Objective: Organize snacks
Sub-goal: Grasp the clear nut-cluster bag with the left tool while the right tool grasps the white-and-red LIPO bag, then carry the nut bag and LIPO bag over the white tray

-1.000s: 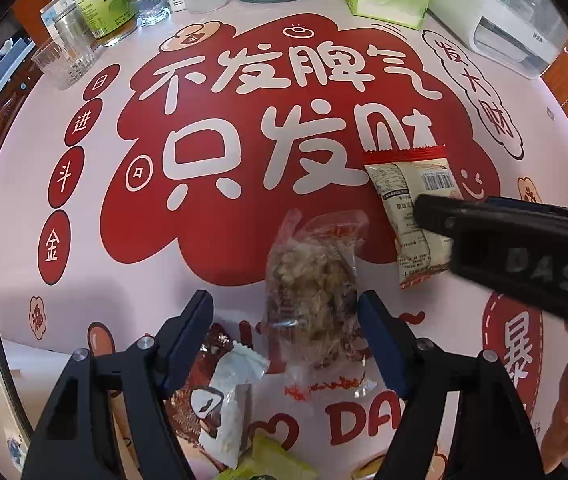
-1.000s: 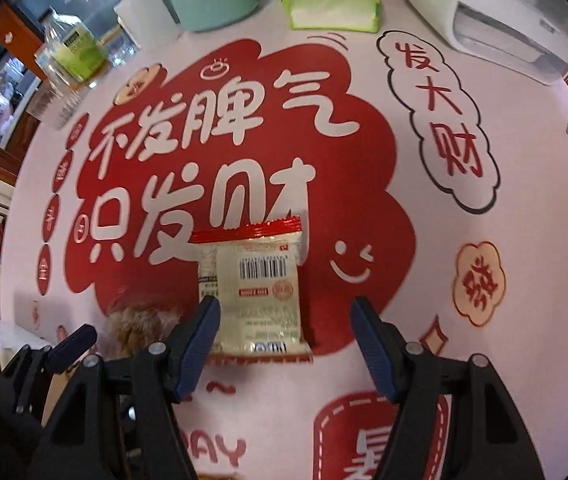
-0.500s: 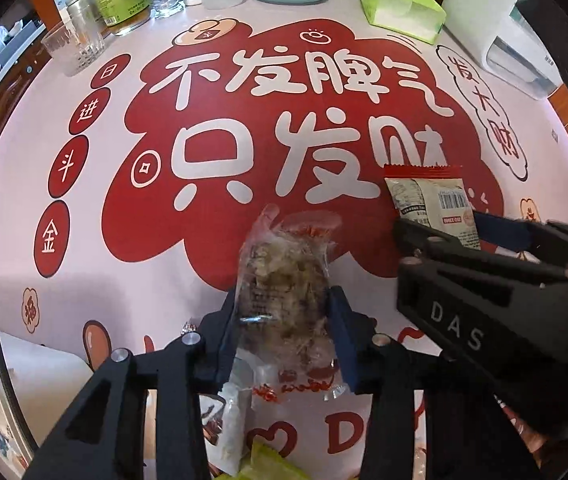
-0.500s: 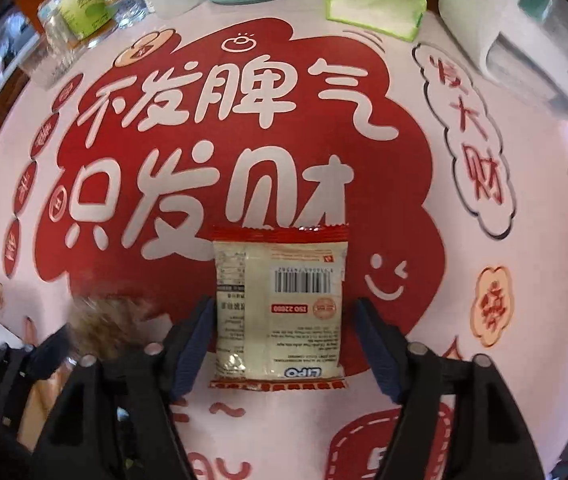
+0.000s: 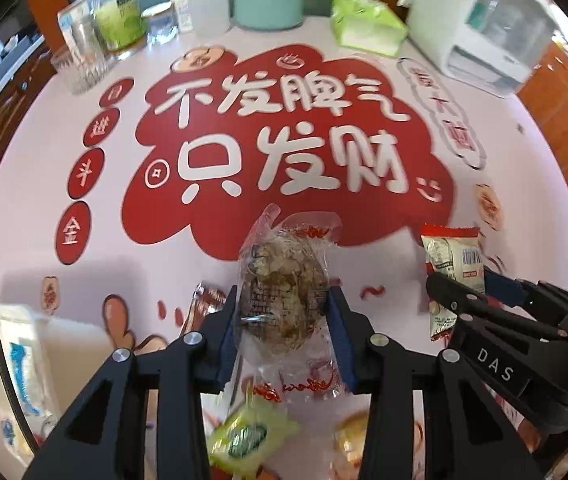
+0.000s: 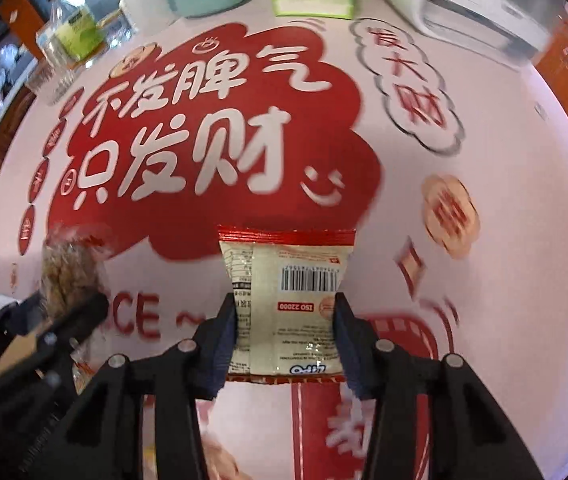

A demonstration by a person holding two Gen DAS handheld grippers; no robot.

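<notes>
Left hand-held gripper (image 5: 284,320) now clamps clear snack bag (image 5: 284,296); right hand-held gripper (image 6: 284,328) now pinches cream packet (image 6: 287,304); both lifted, ready for sorting.

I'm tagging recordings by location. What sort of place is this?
Probably a home dining or kitchen table: a pink printed tablecloth with red Chinese lettering, a green tissue pack, a clear plastic bottle with green label and a white countertop appliance along the back edge.

Light: bright, even | Blur: right wrist view smeared — left sharper | Edges: fisheye-bent, dark corners
</notes>
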